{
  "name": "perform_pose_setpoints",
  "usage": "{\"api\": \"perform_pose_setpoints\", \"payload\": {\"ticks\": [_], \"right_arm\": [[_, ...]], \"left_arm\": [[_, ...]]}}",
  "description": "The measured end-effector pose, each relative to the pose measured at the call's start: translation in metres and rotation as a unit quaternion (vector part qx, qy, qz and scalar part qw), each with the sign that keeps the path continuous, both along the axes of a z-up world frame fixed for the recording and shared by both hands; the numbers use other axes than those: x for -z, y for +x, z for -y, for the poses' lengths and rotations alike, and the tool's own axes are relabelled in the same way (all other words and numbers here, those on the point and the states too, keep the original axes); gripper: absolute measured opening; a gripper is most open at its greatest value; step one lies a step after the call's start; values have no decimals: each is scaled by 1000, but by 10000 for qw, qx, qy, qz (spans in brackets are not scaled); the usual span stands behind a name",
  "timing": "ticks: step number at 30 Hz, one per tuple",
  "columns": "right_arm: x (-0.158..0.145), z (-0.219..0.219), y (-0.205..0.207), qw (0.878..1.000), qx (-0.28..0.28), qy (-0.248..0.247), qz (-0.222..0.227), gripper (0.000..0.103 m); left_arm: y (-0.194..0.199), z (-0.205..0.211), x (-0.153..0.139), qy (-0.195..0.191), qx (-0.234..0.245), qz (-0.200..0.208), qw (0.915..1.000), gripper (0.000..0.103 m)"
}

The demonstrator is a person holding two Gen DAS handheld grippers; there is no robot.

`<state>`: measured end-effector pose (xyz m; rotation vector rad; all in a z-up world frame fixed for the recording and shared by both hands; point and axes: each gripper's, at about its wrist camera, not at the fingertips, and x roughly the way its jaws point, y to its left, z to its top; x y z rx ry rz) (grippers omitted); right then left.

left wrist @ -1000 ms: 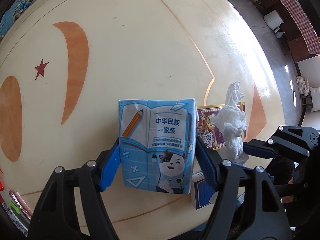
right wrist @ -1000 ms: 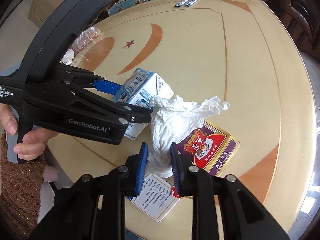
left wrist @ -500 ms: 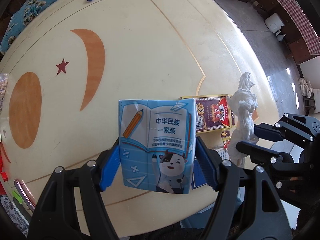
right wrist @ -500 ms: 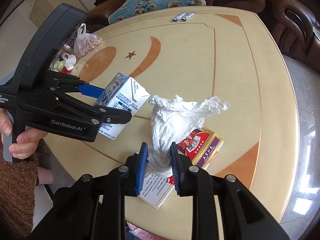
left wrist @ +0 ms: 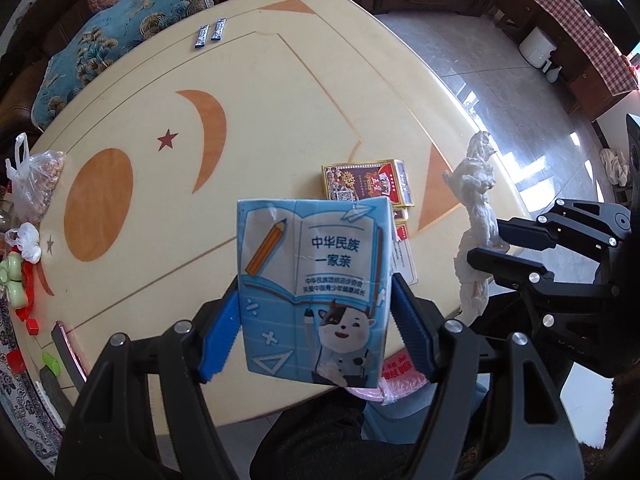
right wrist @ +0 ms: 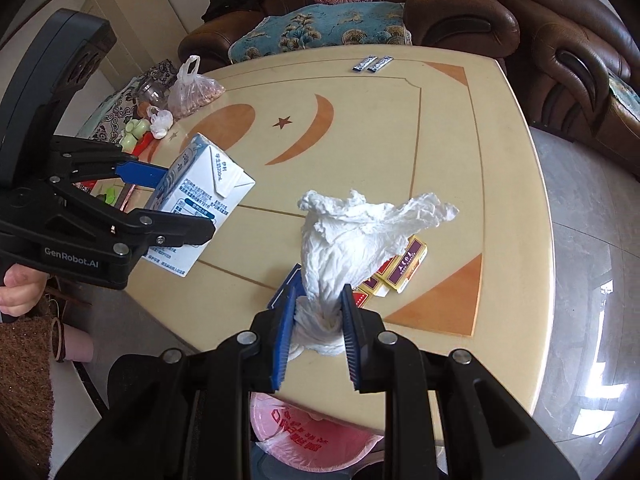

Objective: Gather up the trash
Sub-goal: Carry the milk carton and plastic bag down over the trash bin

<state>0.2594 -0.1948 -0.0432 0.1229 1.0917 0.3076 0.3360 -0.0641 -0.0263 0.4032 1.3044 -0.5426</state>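
Observation:
My left gripper (left wrist: 314, 322) is shut on a blue milk carton (left wrist: 314, 292) with a cartoon cow, held up above the near edge of the cream table (left wrist: 280, 100); the same carton (right wrist: 202, 204) shows at the left of the right wrist view. A crumpled white tissue (right wrist: 352, 240) is pinched at its lower end by my right gripper (right wrist: 318, 334), and it hangs in the air as a tissue (left wrist: 476, 224) at the right of the left wrist view. Below the table edge sits a bin lined with a pink bag (right wrist: 316, 436).
Cigarette packs (left wrist: 366, 184) and a small box with a leaflet (left wrist: 402, 260) lie on the table near its front edge. Two sachets (left wrist: 210, 34) lie at the far side. A bag of nuts (left wrist: 36, 188) and small items crowd the left edge. A brown sofa (right wrist: 440, 16) stands behind.
Both grippers have risen and pulled back from the table with the carton and the tissue still gripped; the table looks smaller and the pink-lined bin has come into view.

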Motion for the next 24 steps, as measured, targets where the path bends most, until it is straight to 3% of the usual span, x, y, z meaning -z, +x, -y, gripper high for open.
{"api": "perform_pose_setpoints", "payload": {"ticks": [9,24], "right_arm": [[-23,-16,-68,9989,-231,-171,359,23],[12,-32,-158,9965,-391,-589,455,23]], "left_arm": [[-80,-10,-14,-131,2,416,9990,69],[-181,-15,44,-315,22,635,9975,69]]}}
